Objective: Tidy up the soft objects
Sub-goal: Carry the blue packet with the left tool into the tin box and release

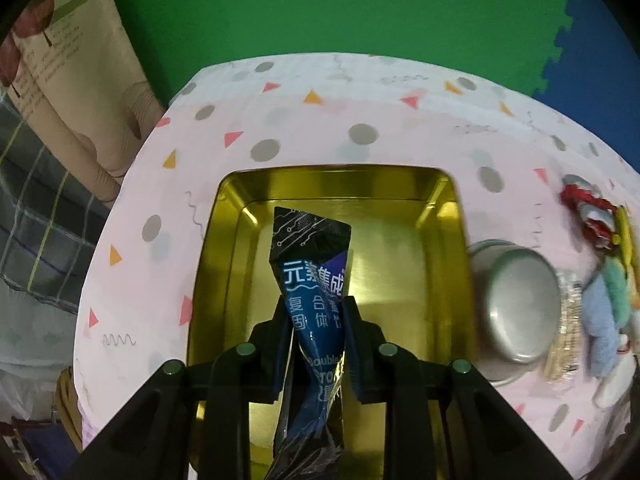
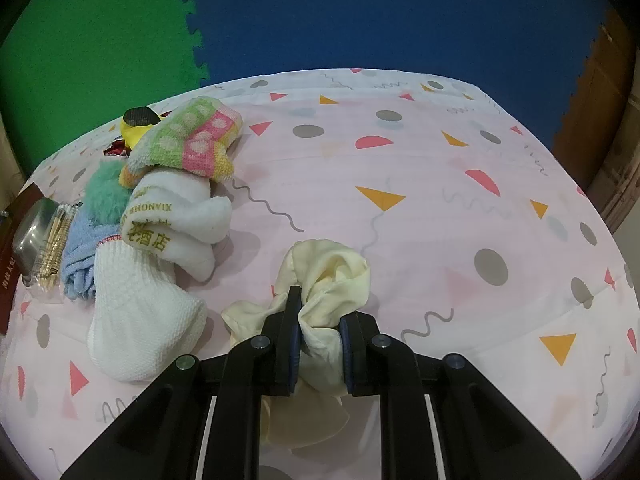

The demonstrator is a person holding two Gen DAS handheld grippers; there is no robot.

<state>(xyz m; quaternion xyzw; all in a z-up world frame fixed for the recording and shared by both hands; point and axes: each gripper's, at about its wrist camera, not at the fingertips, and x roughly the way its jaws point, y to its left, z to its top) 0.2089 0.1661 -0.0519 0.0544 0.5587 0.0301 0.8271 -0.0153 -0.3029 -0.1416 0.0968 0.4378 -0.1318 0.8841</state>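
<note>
While gripped, sachet (image 1: 310, 276) above tin (image 1: 224, 280)

Black plastic left gripper (image 1: 316, 312), blue-padded jaws, 4 round silver screws.

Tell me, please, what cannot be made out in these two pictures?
- Left wrist view: the packet's lower end, hidden behind the left gripper.
- Left wrist view: the soft toys at the right edge, blurred and cut off.
- Right wrist view: the metal tin, cut off by the left edge.
- Right wrist view: the cream cloth's full shape, bunched inside the right gripper.
</note>
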